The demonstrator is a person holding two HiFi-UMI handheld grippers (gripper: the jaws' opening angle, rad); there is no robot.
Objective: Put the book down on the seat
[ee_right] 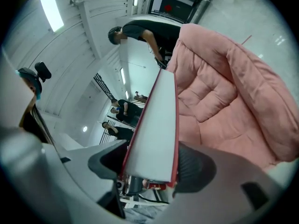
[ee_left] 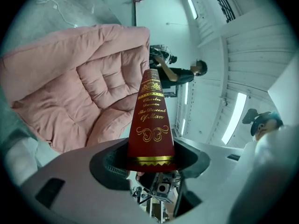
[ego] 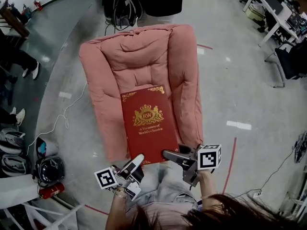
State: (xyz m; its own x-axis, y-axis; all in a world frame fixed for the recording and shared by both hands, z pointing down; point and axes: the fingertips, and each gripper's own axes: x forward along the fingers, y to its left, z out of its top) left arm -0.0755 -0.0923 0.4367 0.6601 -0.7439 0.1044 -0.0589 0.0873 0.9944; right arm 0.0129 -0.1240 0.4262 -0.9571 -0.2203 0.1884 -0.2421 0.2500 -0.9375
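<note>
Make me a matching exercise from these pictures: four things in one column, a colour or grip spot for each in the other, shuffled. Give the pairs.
Things:
1. book
2. seat
3. left gripper
4. right gripper

Colour or grip spot:
A. pink
B. shut on the page edge
C. red with gold print
D. shut on the spine

Pairs: 1-C, 2-A, 3-D, 4-B
</note>
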